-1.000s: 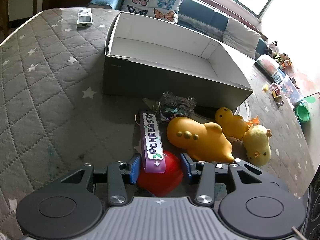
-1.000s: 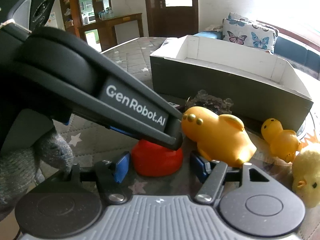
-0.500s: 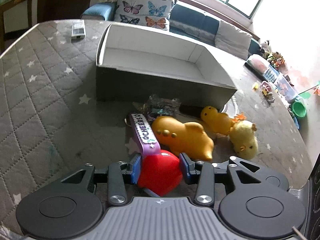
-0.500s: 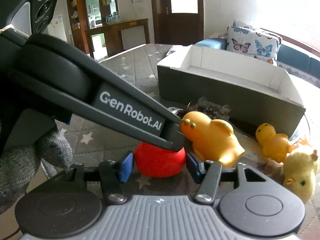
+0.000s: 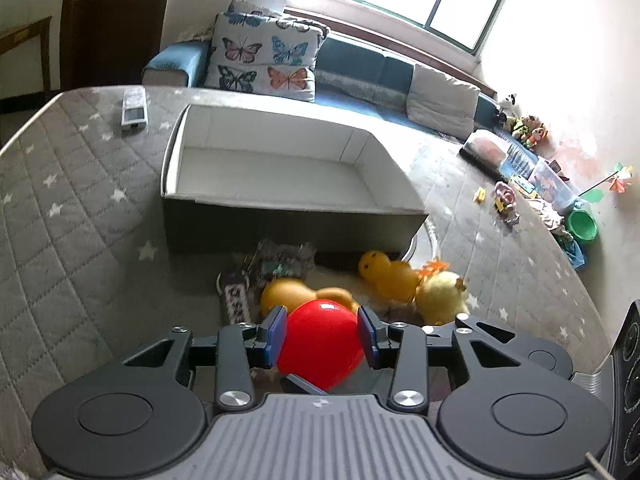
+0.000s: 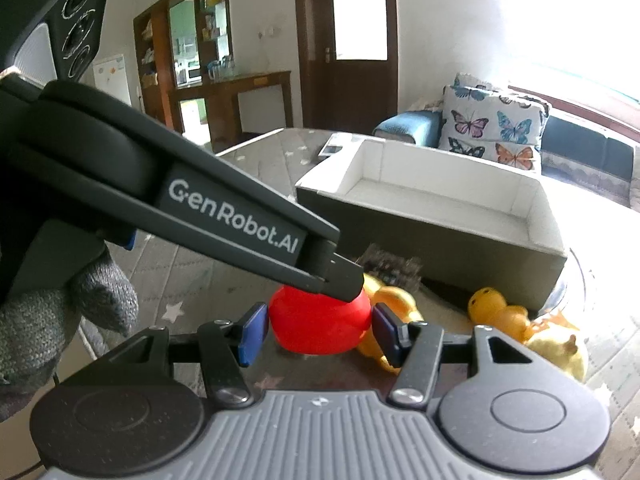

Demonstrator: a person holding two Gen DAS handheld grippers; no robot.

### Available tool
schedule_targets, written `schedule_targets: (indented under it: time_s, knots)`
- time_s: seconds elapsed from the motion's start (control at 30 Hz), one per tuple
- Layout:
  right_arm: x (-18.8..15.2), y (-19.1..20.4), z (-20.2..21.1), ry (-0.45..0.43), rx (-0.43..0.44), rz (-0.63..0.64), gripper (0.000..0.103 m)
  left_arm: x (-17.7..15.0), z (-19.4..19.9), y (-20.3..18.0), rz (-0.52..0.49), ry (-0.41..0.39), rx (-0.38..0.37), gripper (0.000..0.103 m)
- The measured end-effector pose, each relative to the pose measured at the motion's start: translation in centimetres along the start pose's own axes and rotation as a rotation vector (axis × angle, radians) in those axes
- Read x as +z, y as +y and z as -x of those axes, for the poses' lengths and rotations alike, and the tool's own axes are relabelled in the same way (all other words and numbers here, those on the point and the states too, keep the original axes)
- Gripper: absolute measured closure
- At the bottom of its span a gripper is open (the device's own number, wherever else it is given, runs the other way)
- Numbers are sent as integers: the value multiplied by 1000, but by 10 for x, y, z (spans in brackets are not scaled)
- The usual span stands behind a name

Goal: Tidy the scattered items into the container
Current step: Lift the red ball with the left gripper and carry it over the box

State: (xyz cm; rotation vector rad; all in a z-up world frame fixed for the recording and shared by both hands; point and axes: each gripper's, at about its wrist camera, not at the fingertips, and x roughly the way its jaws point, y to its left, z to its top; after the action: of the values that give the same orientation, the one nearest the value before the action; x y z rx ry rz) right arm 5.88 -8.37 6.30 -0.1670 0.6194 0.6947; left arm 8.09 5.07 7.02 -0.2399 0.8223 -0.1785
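My left gripper is shut on a red round toy and holds it above the grey quilted surface. Below it lie an orange duck, a purple "CHEERS" bar, a clear glittery packet, a small orange duck and a fluffy yellow chick. The open grey box with a white inside stands just behind them. In the right wrist view my right gripper is open, its fingers either side of the same red toy, with the left gripper above it.
A remote control lies at the far left of the quilted surface. A sofa with butterfly cushions is behind the box. Toys, a clear bin and a green bowl sit at the right. A white ring lies by the box's right corner.
My left gripper has lifted the red toy up off the surface and away from the purple bar. The right gripper rose with it and stays open.
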Motion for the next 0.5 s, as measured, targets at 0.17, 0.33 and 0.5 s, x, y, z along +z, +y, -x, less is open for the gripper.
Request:
schedule_targets:
  time_s: [0.17,0.33,0.5]
  knots:
    - [14,-13,-2,-22,-18,-6,45,15,-3,-6,-14,-17,-7,61]
    - [34,-30,-8,-48,-39,-9,45,37,-9,-11,-39,-44,-13,61]
    - [55,-48,-21,-63,-61,-11,45,63,-22,-11,-53,-57,-23,61]
